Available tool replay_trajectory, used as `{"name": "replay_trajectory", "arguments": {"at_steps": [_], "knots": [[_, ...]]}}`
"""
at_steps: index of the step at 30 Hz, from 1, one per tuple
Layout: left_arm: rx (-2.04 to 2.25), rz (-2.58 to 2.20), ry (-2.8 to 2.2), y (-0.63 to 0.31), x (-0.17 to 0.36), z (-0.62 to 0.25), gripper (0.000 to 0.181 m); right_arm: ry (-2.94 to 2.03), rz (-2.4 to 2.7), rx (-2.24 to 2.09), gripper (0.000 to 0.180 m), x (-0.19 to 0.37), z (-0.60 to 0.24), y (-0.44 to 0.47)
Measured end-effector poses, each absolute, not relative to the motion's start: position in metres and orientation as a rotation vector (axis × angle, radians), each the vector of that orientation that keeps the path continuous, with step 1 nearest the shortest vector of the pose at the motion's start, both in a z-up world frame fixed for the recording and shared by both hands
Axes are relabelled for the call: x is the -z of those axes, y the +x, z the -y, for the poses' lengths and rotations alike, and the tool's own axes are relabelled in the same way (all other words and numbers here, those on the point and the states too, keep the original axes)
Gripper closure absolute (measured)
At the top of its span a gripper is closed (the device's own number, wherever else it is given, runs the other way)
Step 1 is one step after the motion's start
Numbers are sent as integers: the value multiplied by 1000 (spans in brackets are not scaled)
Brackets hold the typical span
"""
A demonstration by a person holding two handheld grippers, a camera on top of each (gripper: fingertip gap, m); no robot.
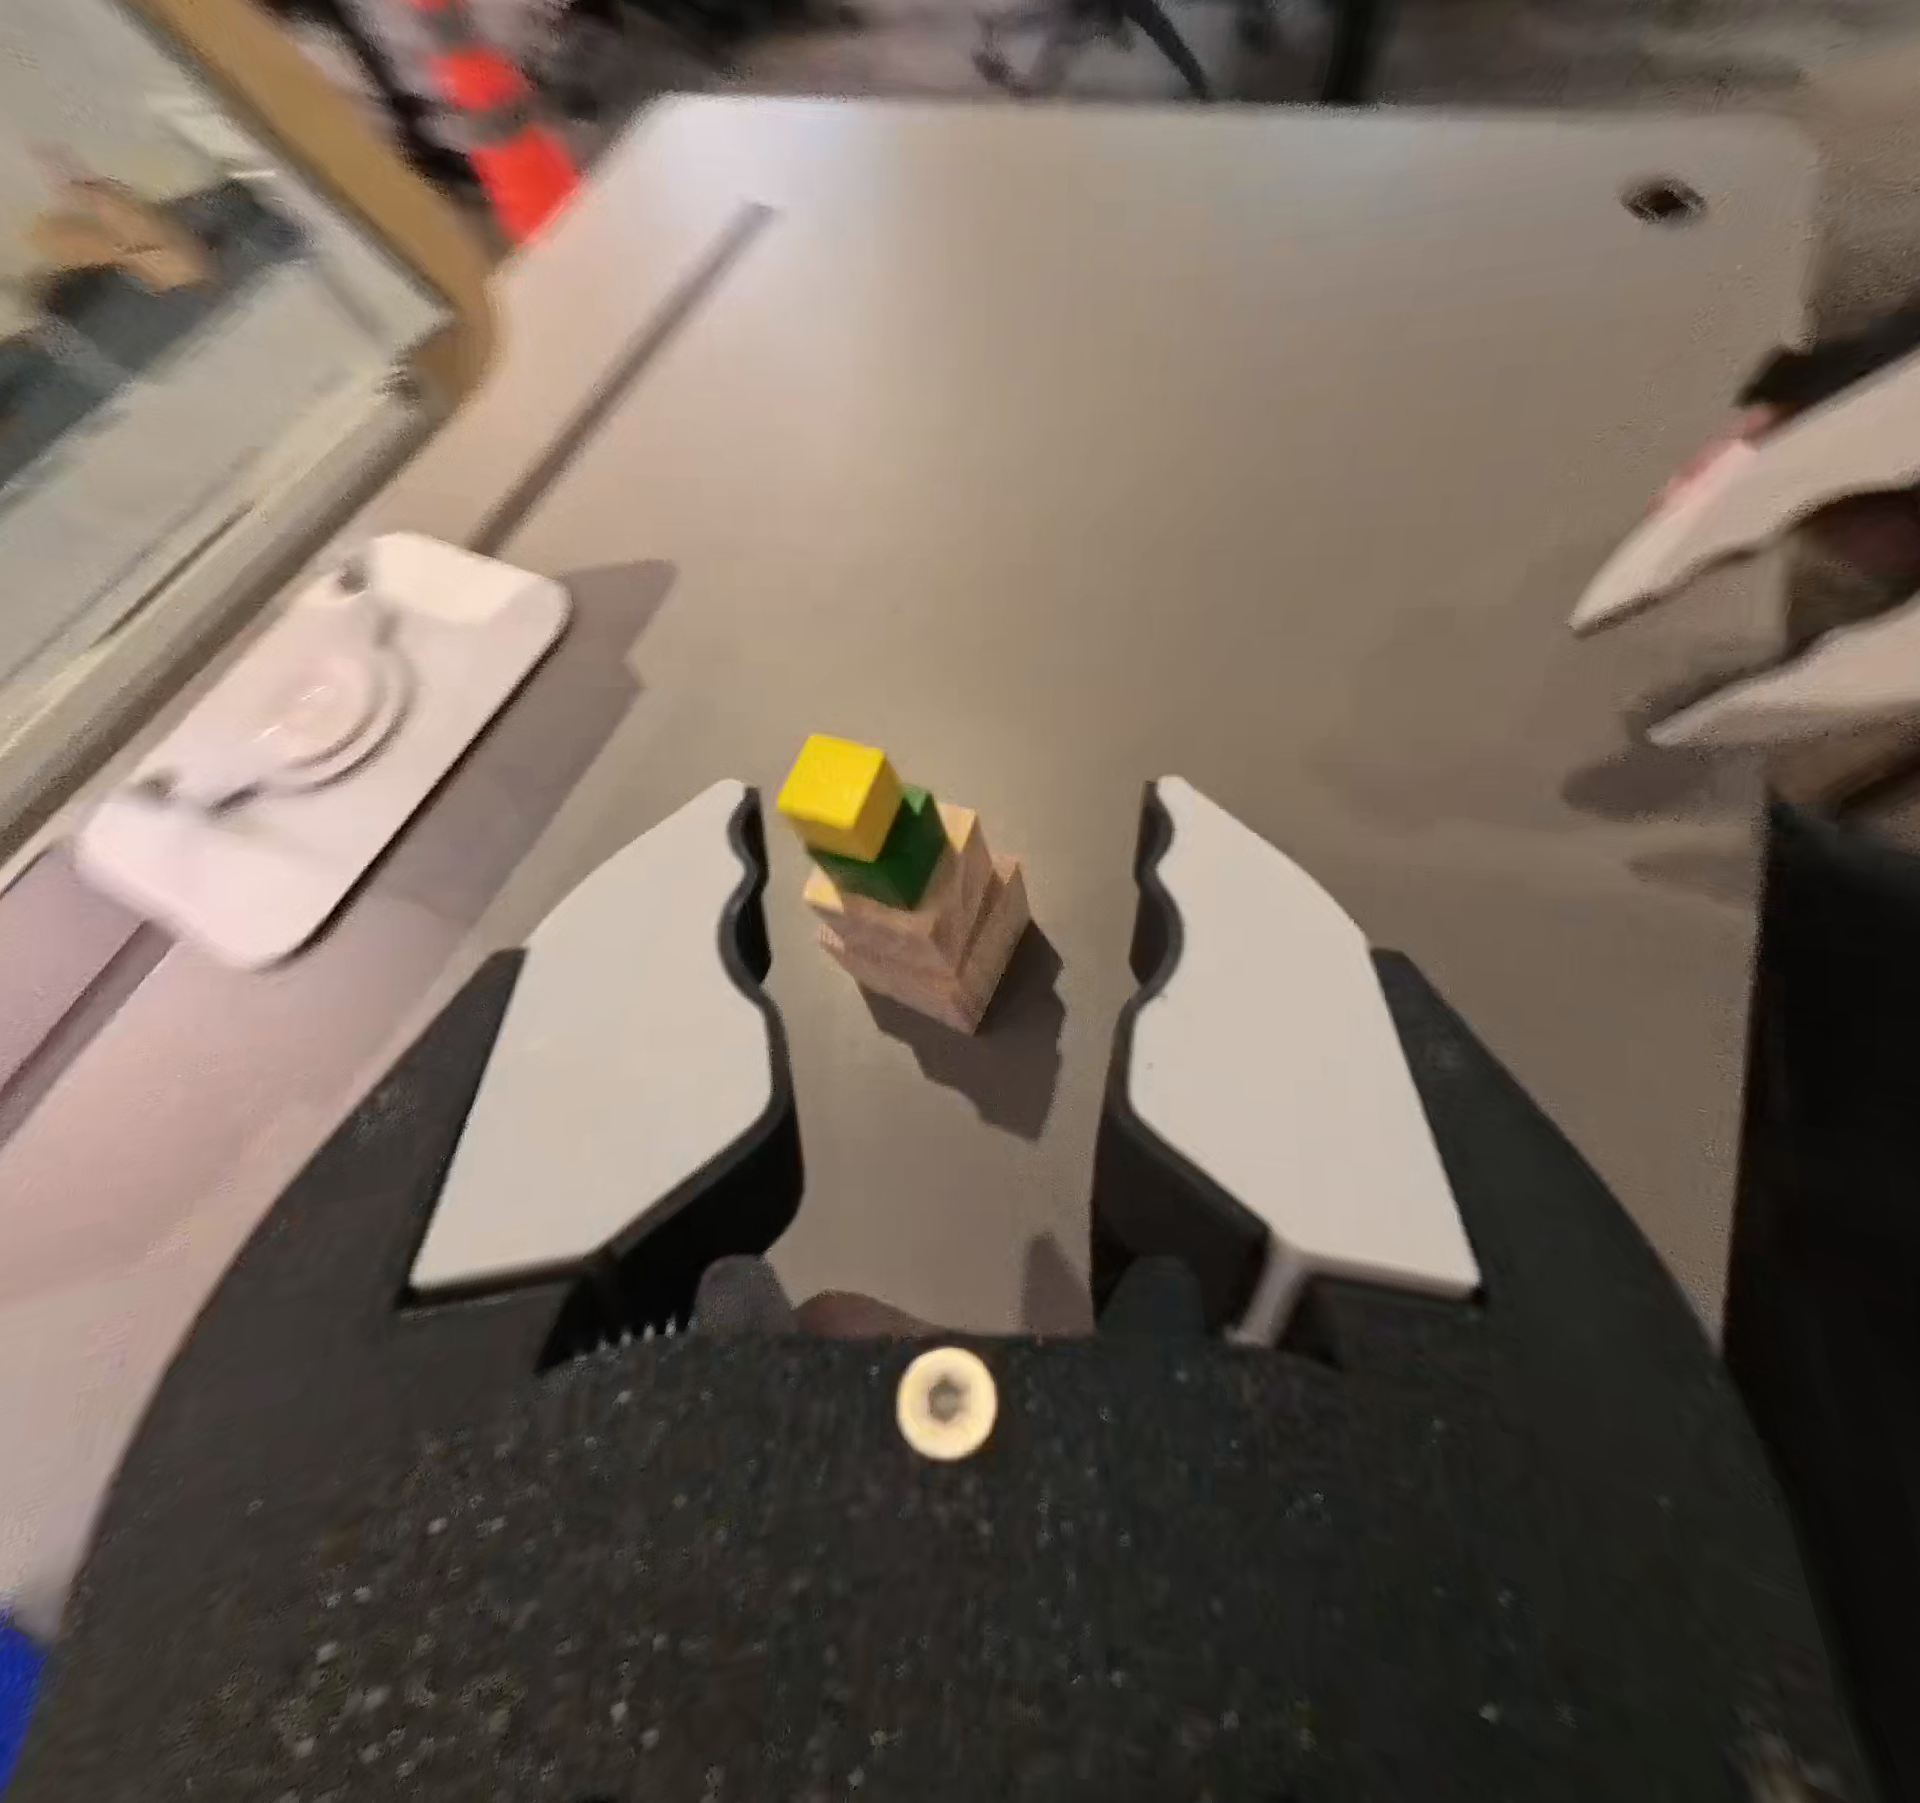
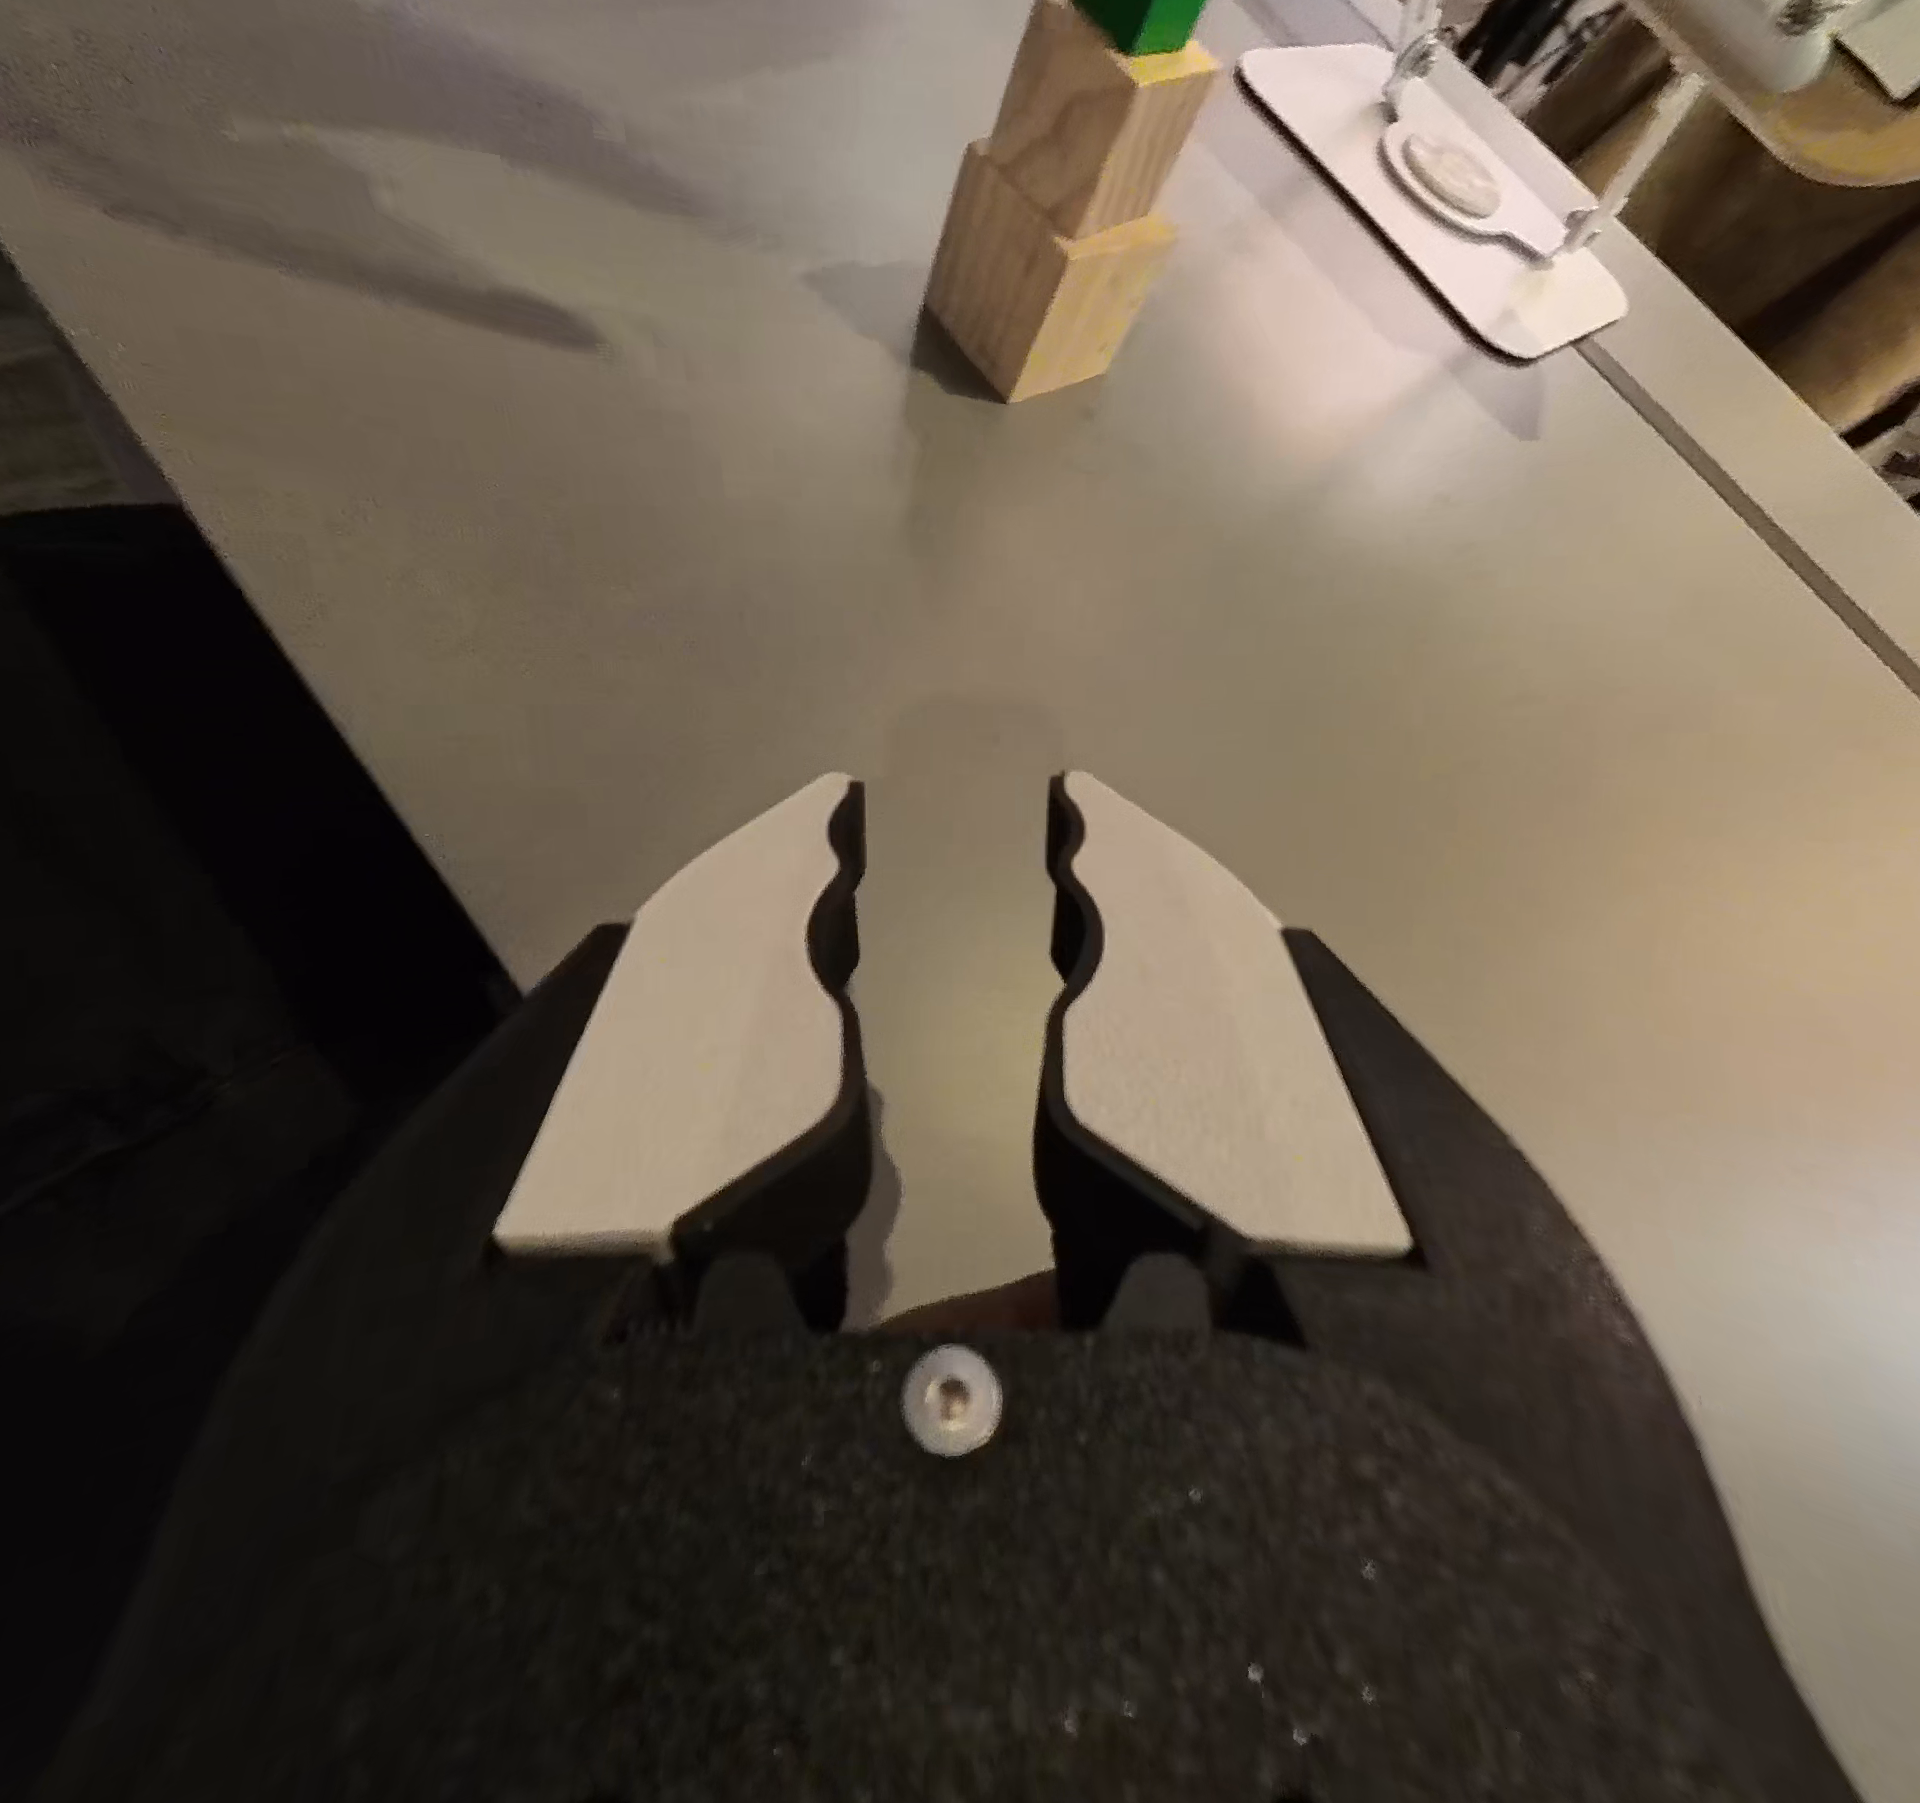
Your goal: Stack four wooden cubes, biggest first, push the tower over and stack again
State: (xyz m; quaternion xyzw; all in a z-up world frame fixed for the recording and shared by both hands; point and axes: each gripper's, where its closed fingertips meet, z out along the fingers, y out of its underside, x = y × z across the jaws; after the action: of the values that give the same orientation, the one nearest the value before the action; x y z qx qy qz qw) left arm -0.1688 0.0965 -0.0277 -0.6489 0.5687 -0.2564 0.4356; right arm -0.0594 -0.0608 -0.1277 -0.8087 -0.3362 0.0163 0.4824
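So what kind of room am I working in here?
Probably an office or lab workspace, not a home. The cube tower stands on a plain grey desk with a white lamp base at its edge, and a glass partition runs alongside.

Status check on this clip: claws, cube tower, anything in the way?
Left claw open, empty, above the tower. Right claw open, empty, well back. Four-cube tower standing, yellow cube on top. Lamp base beside it, not blocking.

Tower (image 1: 914, 896): four cubes stacked, standing on the bench (image 1: 1195, 465).
Lamp base (image 1: 322, 745): lay on the bench, left of the tower.
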Motion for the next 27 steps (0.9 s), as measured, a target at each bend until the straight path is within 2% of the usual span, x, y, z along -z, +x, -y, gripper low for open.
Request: {"name": "replay_trajectory", "arguments": {"at_steps": [2,8,14,27], "knots": [[529,-1167,-1661,-192,38,-89,109,-1980,748,-38,146,126,55,-55],[342,-695,-1789,-252,103,-41,118,-2021,563,-163,145,133,41,-64],[401,-748,-1846,-244,124,-13,127,-2009,615,-47,145,147,32,-79],[419,-803,-1838,-232,129,-4,129,-2008,658,30,147,147,38,-76]]}}
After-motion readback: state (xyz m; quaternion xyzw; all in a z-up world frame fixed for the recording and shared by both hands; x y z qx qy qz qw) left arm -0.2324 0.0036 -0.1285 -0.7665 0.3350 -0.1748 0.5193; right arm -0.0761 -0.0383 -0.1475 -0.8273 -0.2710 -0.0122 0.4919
